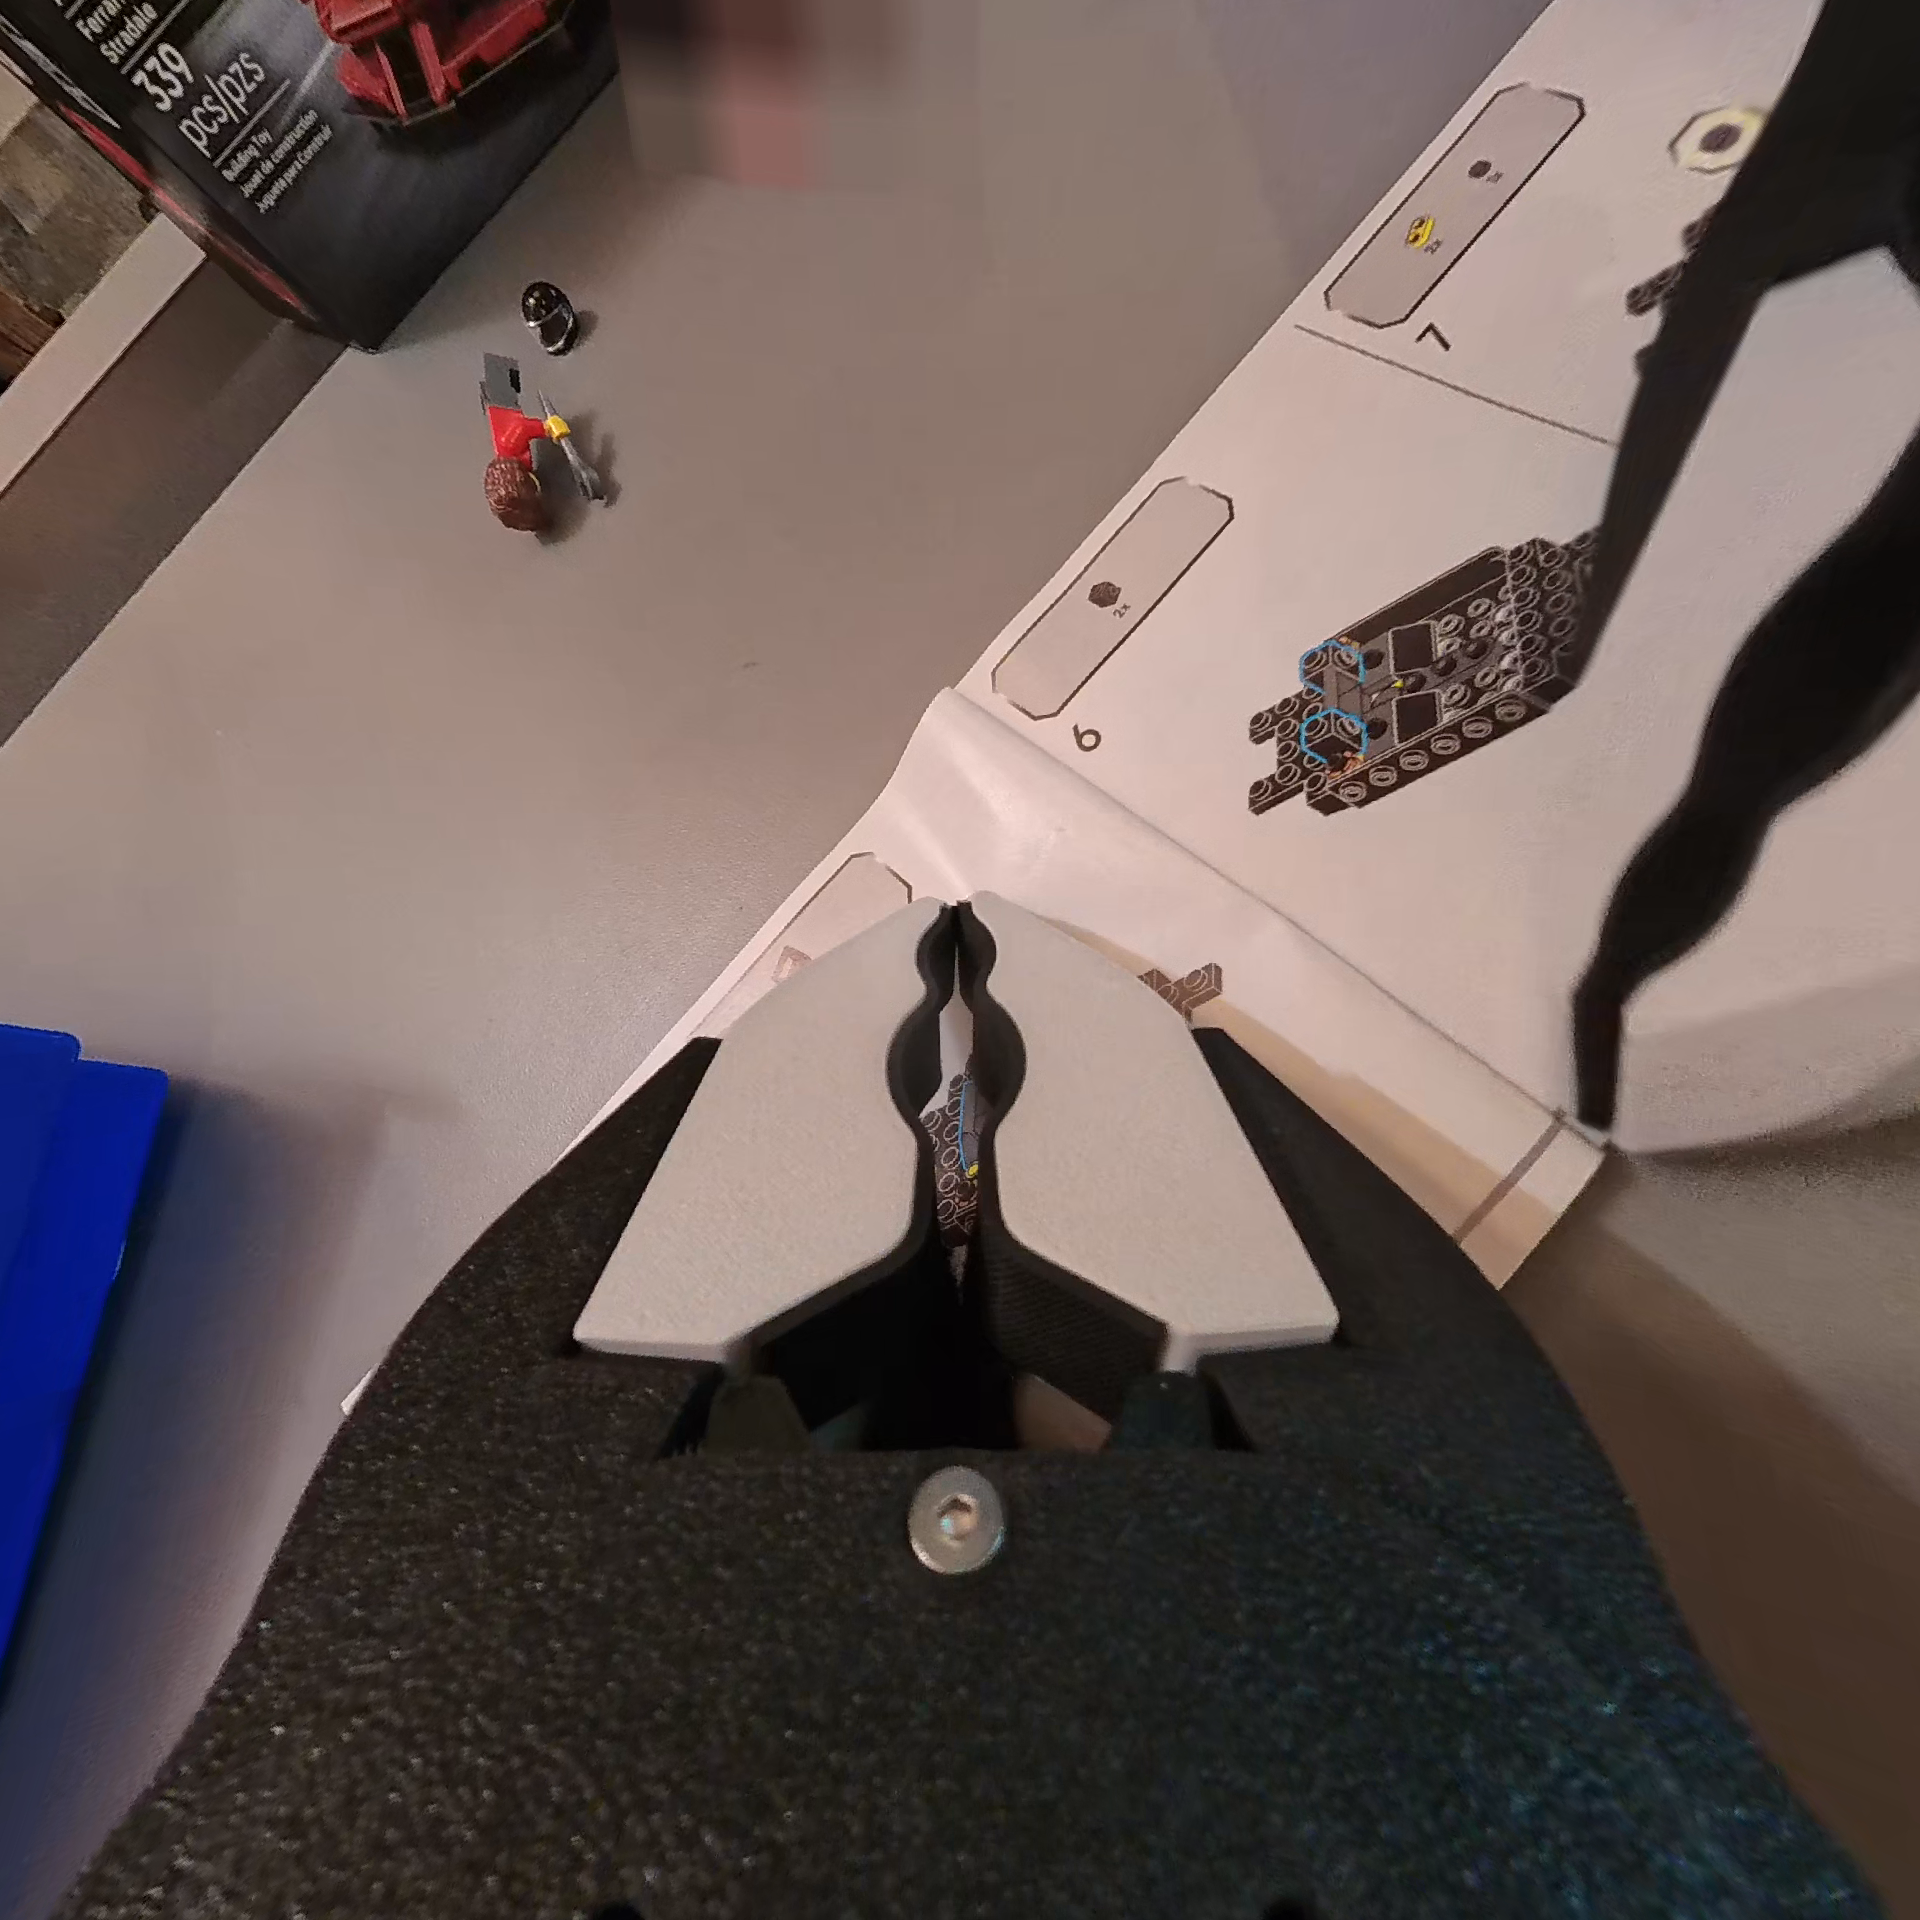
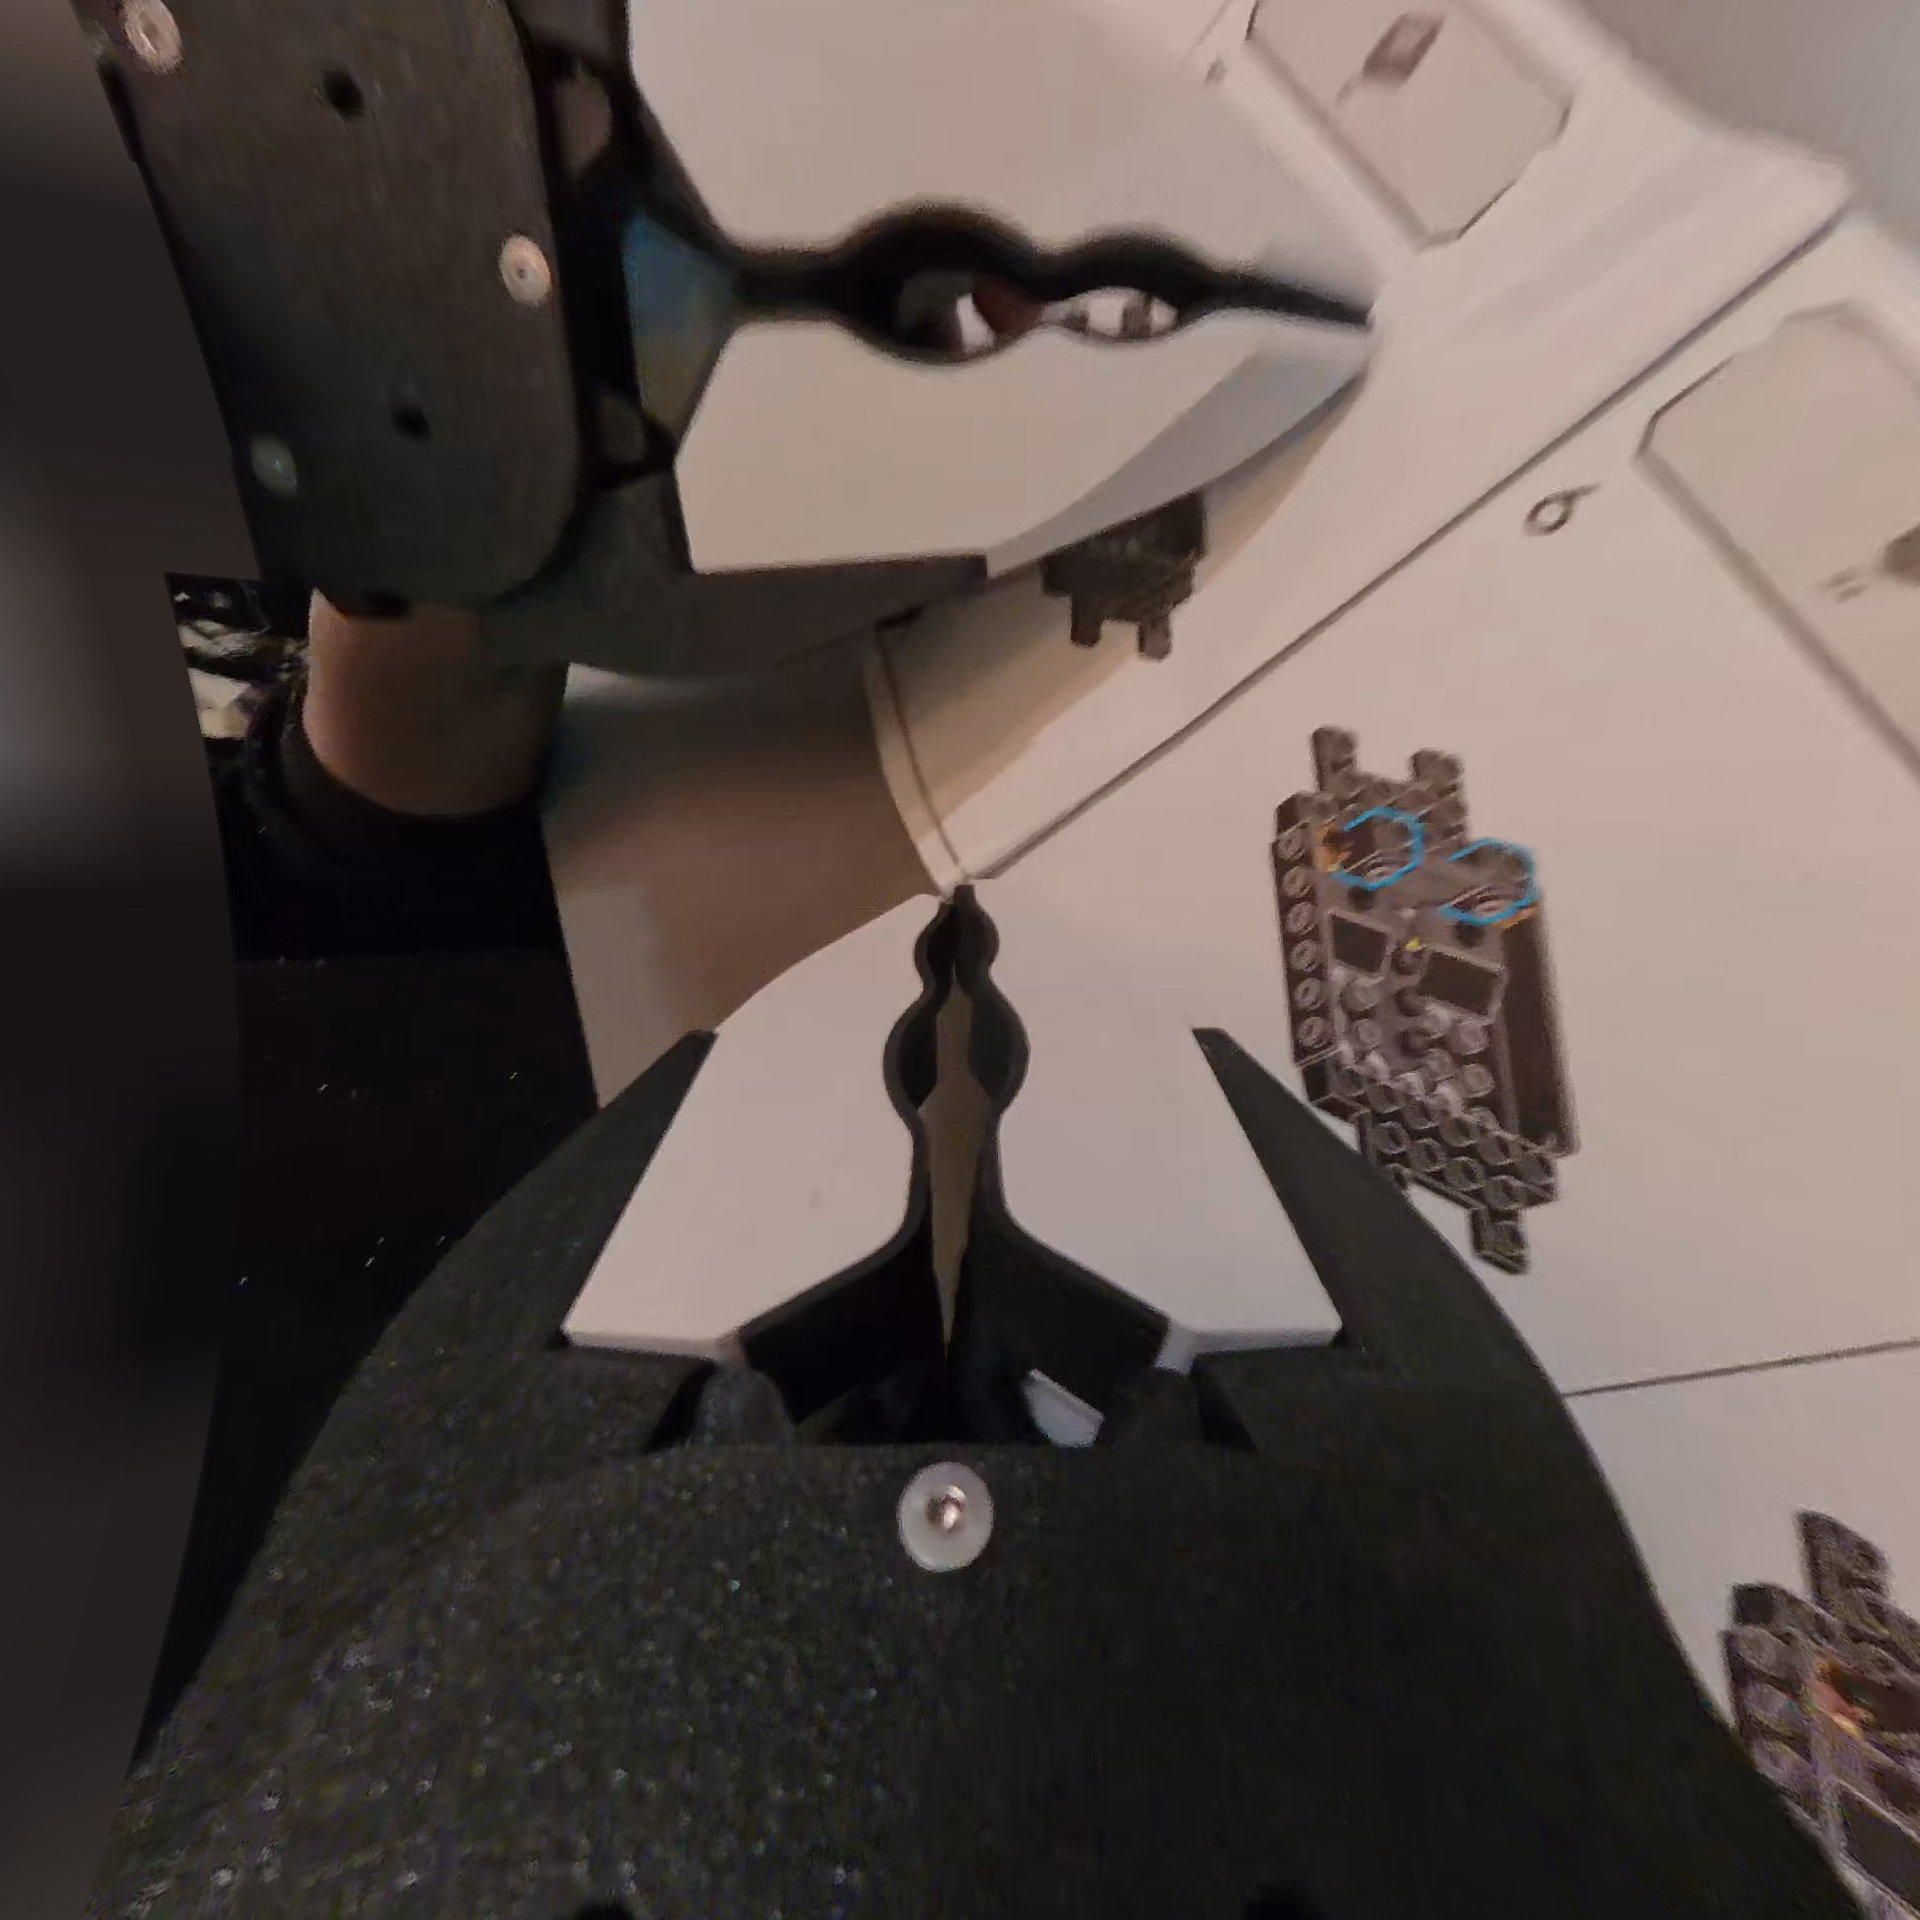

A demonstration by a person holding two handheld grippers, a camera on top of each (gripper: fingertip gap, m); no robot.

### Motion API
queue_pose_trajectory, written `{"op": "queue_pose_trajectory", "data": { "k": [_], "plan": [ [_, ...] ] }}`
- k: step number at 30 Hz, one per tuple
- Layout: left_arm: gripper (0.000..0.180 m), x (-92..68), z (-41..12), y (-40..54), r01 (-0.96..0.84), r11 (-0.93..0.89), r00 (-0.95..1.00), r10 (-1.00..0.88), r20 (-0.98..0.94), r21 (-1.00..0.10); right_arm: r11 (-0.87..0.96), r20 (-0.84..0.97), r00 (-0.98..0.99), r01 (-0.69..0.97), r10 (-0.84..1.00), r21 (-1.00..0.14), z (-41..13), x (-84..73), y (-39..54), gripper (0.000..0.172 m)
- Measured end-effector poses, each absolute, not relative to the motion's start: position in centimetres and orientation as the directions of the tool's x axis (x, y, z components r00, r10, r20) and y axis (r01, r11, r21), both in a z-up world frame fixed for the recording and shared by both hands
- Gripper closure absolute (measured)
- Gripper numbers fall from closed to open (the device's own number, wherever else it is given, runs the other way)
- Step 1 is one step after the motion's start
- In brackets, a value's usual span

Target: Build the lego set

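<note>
2 claws: both fully shut, tips pinched together, working one booklet [image 1: 1403, 540] from opposite ends of a curled page [image 1: 1195, 914].
L claw [image 1: 956, 912]: tips sit right on the curled page's edge, near the booklet's spine side. Print shows through the wavy gaps between its fingers. Can't tell if paper is actually nipped or the tips only rest on it.
R claw [image 2: 961, 896]: tips meet exactly at the page's corner, and a thin pale strip runs back between the fingers. Looks like it has the corner pinched. In L view it's the black shape at right, tip at the same lifted corner.
Page: bowed up off the booklet between the two claws, w/ a rolled crease from L tips across to R tips. Rest of it lies flat.
Booklet: open on the grey counter [image 1: 520, 831], white paper w/ step diagrams of a dark brick build. It runs diagonally through L view and fills most of R view.
L claw in R view: close above R claw, lying across the page, fingers closed. Hand [image 2: 416, 707] w/ dark sleeve grips it from behind.
Counter extras, well clear of both claws: toy figure [image 1: 514, 457] w/ red torso and brown hair, lying down; small black round piece [image 1: 549, 317] just past it; dark toy box [image 1: 291, 177] at the far corner.
Blue bin [image 1: 62, 1299]: at L view's left edge, beside L claw's body, not touching.
</note>
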State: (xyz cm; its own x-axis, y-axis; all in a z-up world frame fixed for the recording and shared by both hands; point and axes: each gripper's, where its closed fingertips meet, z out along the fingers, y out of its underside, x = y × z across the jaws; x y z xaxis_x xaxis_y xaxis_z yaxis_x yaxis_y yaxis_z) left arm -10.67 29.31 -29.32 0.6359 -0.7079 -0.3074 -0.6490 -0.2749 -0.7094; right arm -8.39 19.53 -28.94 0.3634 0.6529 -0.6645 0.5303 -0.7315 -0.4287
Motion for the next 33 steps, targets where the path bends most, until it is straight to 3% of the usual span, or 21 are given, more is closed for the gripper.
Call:
{"op": "queue_pose_trajectory", "data": {
  "k": [3,9,14,17,26,30,33],
  "plan": [
    [0.18,-10.7,-29.3,29.3,-0.652,-0.271,0.635,-0.706,-0.314,-0.708,-0.74,-0.646,0.378,0.466,0.663,-0.485,-28.0,-8.8,21.6,0.172],
    [0.18,-10.7,-29.3,29.3,-0.65,-0.273,0.635,-0.708,-0.309,-0.709,-0.76,-0.676,0.377,0.468,0.634,-0.451,-29.0,-8.7,21.3,0.171],
    [0.18,-10.6,-29.3,29.3,-0.65,-0.273,0.634,-0.71,-0.308,-0.709,-0.695,-0.642,0.349,0.581,0.683,-0.424,-29.1,-8.4,18.6,0.172],
    [0.18,-10.6,-29.3,29.3,-0.654,-0.268,0.632,-0.708,-0.315,-0.708,-0.697,-0.61,0.365,0.524,0.704,-0.491,-28.1,-9.0,20.6,0.172],
    [0.18,-10.6,-29.3,29.2,-0.647,-0.273,0.628,-0.72,-0.295,-0.712,-0.722,-0.642,0.369,0.518,0.672,-0.459,-28.9,-9.1,19.8,0.171],
    [0.18,-10.6,-29.3,29.3,-0.654,-0.267,0.629,-0.712,-0.313,-0.708,-0.714,-0.733,0.297,0.607,0.612,-0.35,-29.4,-9.2,16.2,0.172],
    [0.18,-10.6,-29.3,29.3,-0.654,-0.267,0.629,-0.712,-0.313,-0.708,-0.738,-0.732,0.281,0.525,0.621,-0.424,-27.4,-9.8,18.3,0.172]
  ]
}}
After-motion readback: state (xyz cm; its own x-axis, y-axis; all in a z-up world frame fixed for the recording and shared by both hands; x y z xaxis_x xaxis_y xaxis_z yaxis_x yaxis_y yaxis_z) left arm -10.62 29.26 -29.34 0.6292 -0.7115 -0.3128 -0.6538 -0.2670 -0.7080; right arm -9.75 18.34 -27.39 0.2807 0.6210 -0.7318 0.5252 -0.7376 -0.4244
